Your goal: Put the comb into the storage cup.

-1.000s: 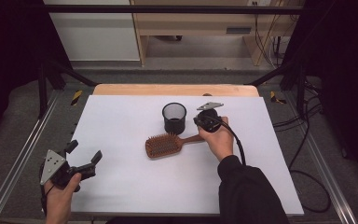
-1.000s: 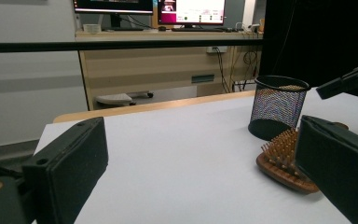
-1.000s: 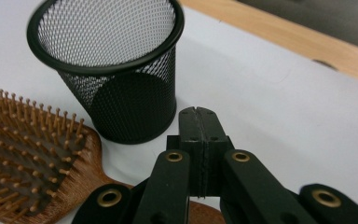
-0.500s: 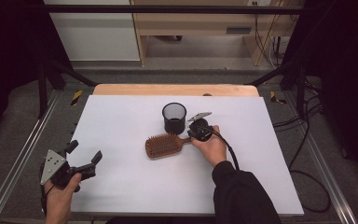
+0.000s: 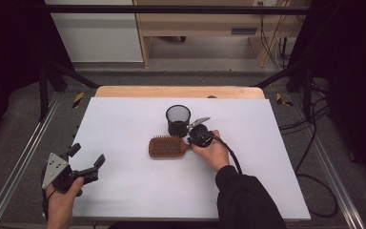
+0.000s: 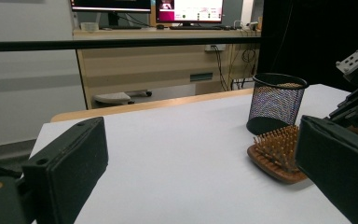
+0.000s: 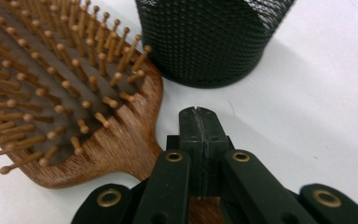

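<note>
A: Where was the brown wooden paddle hairbrush [image 5: 167, 146]?

B: Near the middle of the white-topped bench [image 5: 124, 119], bristles up, its handle pointing toward three o'clock in the high view. The black wire-mesh cup [image 5: 177, 120] stood upright just beyond it, at about one o'clock from the brush head, close beside it; whether the two touched I could not tell.

A: And the right claw [image 5: 196, 138]?

B: It sat low over the handle end of the brush, held in the person's right hand [image 5: 215, 151], with a dark sleeve behind it and the black cable [image 5: 231, 155] trailing toward five o'clock. In the right gripper view its jaws were pressed flat together, pad against pad, with nothing between them. The wooden neck of the brush [image 7: 130, 135] lay at ten o'clock from the jaw tips, and a strip of wood showed directly beneath the jaws. The mesh cup [image 7: 212, 39] stood at twelve o'clock.

A: The left claw [image 5: 83, 164]?

B: It was at the bench's near left corner, about eight o'clock from the brush and well apart from it, held in the left hand [image 5: 62, 202]. Its jaws were spread wide and held nothing. Between them, the left gripper view showed the brush [image 6: 275, 151] and the cup [image 6: 275, 105] far off at two o'clock.
</note>
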Demonstrator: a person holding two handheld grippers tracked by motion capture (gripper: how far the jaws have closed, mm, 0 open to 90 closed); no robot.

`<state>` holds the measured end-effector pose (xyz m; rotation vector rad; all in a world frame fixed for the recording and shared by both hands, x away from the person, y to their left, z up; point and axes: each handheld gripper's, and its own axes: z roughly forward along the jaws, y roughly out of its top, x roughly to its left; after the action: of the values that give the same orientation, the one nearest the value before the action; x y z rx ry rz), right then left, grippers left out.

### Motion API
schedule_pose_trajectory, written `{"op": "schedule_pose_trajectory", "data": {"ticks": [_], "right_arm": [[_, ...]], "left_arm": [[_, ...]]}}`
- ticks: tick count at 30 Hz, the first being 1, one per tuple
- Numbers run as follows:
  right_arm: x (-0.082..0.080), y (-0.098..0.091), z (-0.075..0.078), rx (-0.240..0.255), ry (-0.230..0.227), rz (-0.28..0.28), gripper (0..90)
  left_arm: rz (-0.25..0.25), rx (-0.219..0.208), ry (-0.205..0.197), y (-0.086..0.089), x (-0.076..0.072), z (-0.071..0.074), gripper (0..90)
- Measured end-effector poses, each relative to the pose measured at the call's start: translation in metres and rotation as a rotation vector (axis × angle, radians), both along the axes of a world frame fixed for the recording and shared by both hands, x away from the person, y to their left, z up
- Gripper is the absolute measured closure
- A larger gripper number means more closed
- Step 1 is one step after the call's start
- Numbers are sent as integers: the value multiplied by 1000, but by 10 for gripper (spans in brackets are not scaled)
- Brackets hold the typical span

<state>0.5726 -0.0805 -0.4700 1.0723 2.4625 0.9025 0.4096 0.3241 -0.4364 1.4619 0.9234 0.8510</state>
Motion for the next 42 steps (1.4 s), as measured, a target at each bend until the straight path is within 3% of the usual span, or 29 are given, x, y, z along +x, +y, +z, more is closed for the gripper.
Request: {"op": "schedule_pose_trajectory", "data": {"ticks": [8,14,25,33,42], "right_arm": [[0,6,-2,14,-11,11,900],[-3,10,-1,14,-46,43,900],[-9,10,-2,33,-51,71,900],[-24,27,0,34,-49,129,900],[-38,30,0,49,-34,130,900]], "left_arm": [[-1,0,-1,0,0,0,30],[-2,-1,0,-1,0,0,30],[-2,-1,-1,-1,0,0,30],[-3,-1,-2,-1,0,0,30],[-3,1,-2,-1,0,1,30]]}}
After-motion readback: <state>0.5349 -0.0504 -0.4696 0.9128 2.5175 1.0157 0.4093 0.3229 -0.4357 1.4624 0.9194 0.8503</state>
